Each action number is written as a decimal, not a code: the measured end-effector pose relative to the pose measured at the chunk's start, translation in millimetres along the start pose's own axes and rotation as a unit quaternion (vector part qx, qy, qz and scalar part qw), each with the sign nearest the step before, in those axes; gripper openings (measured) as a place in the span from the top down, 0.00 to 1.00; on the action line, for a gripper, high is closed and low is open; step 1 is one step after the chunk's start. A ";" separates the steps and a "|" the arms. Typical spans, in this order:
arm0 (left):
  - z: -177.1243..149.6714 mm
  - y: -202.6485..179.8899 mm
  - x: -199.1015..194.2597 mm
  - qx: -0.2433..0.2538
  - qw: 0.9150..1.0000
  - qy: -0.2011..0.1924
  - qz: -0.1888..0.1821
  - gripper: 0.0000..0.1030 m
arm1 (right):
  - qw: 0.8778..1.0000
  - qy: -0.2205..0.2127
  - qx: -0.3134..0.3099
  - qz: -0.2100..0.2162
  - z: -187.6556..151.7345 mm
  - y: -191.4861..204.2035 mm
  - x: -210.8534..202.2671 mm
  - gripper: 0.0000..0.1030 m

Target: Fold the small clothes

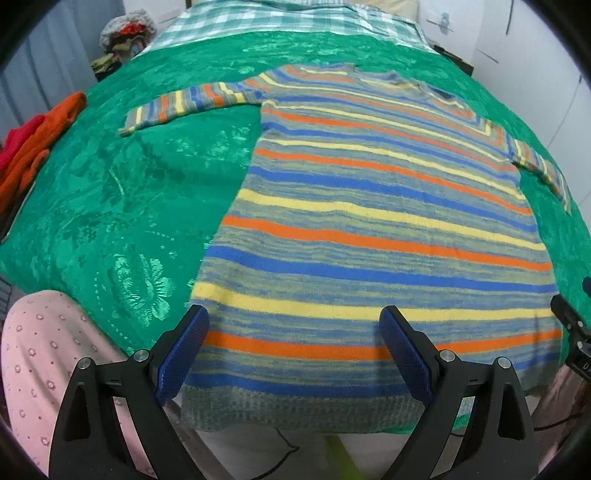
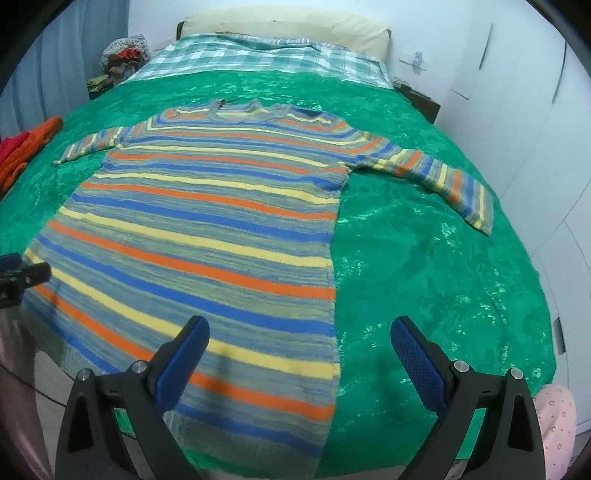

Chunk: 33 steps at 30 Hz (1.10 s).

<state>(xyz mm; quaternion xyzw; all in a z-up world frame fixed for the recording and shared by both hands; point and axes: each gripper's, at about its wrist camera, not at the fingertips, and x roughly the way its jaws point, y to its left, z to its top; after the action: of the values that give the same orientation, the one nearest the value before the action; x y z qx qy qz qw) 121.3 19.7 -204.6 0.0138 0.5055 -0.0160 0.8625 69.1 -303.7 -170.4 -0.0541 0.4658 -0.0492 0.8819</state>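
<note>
One striped knit sweater lies flat and spread on a green patterned bedspread, hem toward the cameras, neckline away, and its two sleeves stretched out to either side. Beyond the bedspread a green-and-white plaid blanket covers the head of the bed, with a cream pillow behind it against the wall. At the far left edge of the bed sits a small heap of orange and red clothes, and past the bed corner a pile of mixed items stands by the curtain. White cabinet doors line the right wall. Nothing lies on top of the sweater. The left gripper hovers over the hem with its two blue-padded fingers spread wide, holding nothing; whether they touch the knit cannot be told. The right gripper hangs above the sweater's right hem corner, its fingers likewise wide apart and empty, one over the stripes and one over bare bedspread. Pink dotted fabric, seemingly the person's clothing, shows at the near edge.
</note>
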 end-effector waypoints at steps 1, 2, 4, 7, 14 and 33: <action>0.0 0.5 -0.8 -0.001 1.000 -0.002 0.001 0.08 | 1.000 0.001 0.002 0.001 -0.1 -0.8 0.2 0.05; 0.3 0.7 -1.4 -0.001 1.000 -0.003 0.002 0.08 | 1.000 0.000 0.005 0.000 -0.1 -1.7 -0.4 0.05; 0.5 0.7 -2.3 -0.001 1.000 -0.006 0.004 0.08 | 1.000 -0.005 0.010 -0.007 0.3 -3.7 -2.5 0.05; 0.4 -0.6 -2.0 0.004 1.000 -0.007 0.008 0.08 | 1.000 -0.009 0.016 -0.011 0.0 -7.0 -4.4 0.05; -0.5 -4.3 -0.4 0.014 1.000 -0.006 0.018 0.08 | 1.000 -0.005 0.023 -0.011 -1.4 -9.3 -4.1 0.05; 0.3 -3.0 -1.9 0.015 0.999 -0.013 0.030 0.08 | 0.997 -0.012 0.001 -0.078 -0.5 -4.3 -7.7 0.05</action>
<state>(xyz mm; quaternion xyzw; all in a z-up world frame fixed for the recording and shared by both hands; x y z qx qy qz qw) 120.6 16.7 -202.8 0.0418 0.4932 0.0017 0.8689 64.2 -306.8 -163.7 -0.0902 0.4494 -0.1181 0.8809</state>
